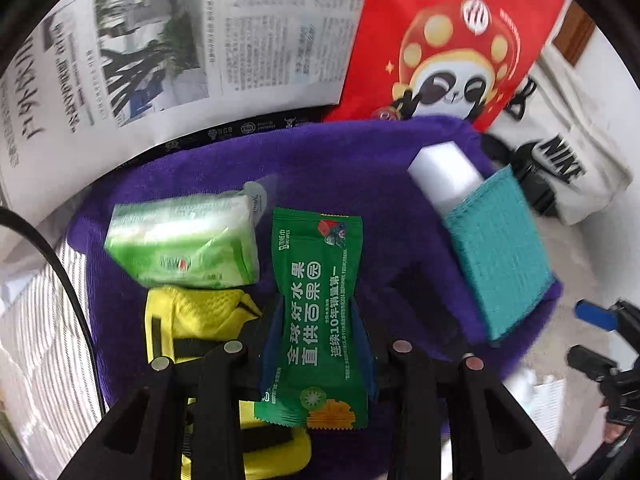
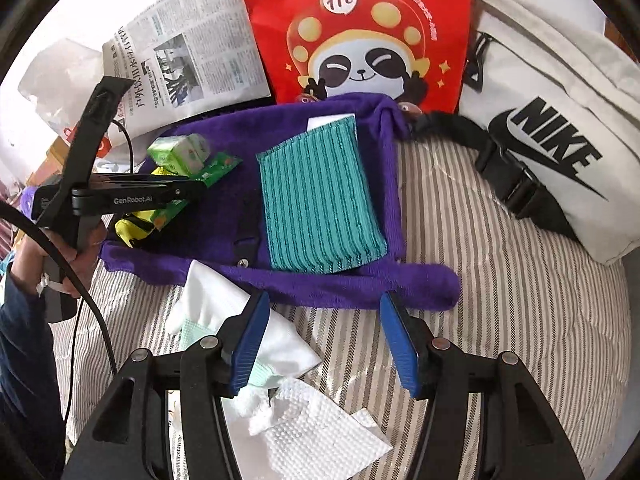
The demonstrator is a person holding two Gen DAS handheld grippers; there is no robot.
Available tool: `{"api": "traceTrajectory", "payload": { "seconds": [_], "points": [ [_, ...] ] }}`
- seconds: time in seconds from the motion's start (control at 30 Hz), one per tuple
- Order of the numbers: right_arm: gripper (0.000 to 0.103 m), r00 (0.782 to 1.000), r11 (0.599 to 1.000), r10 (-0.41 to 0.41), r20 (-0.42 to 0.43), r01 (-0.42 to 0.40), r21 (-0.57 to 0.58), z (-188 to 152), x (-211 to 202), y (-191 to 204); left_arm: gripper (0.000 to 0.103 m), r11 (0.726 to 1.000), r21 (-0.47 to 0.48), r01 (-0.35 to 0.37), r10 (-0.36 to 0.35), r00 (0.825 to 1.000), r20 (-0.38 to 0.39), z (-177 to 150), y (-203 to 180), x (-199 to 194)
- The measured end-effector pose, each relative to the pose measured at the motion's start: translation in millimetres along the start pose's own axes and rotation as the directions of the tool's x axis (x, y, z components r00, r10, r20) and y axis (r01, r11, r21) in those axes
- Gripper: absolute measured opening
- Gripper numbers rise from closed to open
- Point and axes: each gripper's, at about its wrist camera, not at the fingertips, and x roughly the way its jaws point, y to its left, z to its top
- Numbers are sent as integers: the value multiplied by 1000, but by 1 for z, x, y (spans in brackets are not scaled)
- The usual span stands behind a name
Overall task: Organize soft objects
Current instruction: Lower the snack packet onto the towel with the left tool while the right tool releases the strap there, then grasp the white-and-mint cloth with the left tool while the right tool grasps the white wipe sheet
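- While I watch through the left wrist camera, my left gripper pinches a green wet-wipe sachet between its closed-in fingers, the packet held above the purple towel.
- Just left of the sachet, a pale green tissue pack lies on the towel, with a yellow fabric item with black straps below it, partly under my gripper.
- To the right on the towel, a teal ribbed cloth overlaps a white block.
- Seen from the right wrist, my right gripper stands wide open and holds nothing, its blue pads poised over the striped bedding at the towel's near edge.
- White gloves and a white paper towel lie beneath and beside the left pad.
- Beyond the towel, a red panda-print bag sits between a newspaper and a cream Nike waist bag, whose black buckle strap trails on the bedding.
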Motion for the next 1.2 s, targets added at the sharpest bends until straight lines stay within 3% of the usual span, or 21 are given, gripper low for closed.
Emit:
{"api": "traceTrajectory", "payload": {
  "seconds": [0.17,0.3,0.33,0.53,0.7,0.93,1.2],
  "points": [
    [57,1000,1000,-3,-7,3,19,-3,2,-6,42,1000,24,-17,17,1000,-10,0,-6,5],
    [58,1000,999,3,-1,-3,33,-6,-2,-11,65,999,35,12,-11,1000,-16,-1,-10,4],
    [58,1000,999,0,0,0,35,-8,-3,-11,66,999,44,18,-17,1000,-16,-2,-12,6],
    [59,1000,999,0,-1,0,37,-18,-9,-10,67,997,81,-14,15,1000,-9,-10,-24,-6],
    [74,1000,1000,21,14,-21,6,-32,-19,0,67,996,88,-22,20,1000,18,-20,-30,-30],
    [75,1000,1000,18,-11,-18,5,-62,-24,12,67,994,107,-28,21,997,70,-42,-46,-69],
    [75,999,998,-2,-48,5,61,-91,-23,-1,67,989,112,97,-104,992,65,-81,-68,-79]
  ]
}}
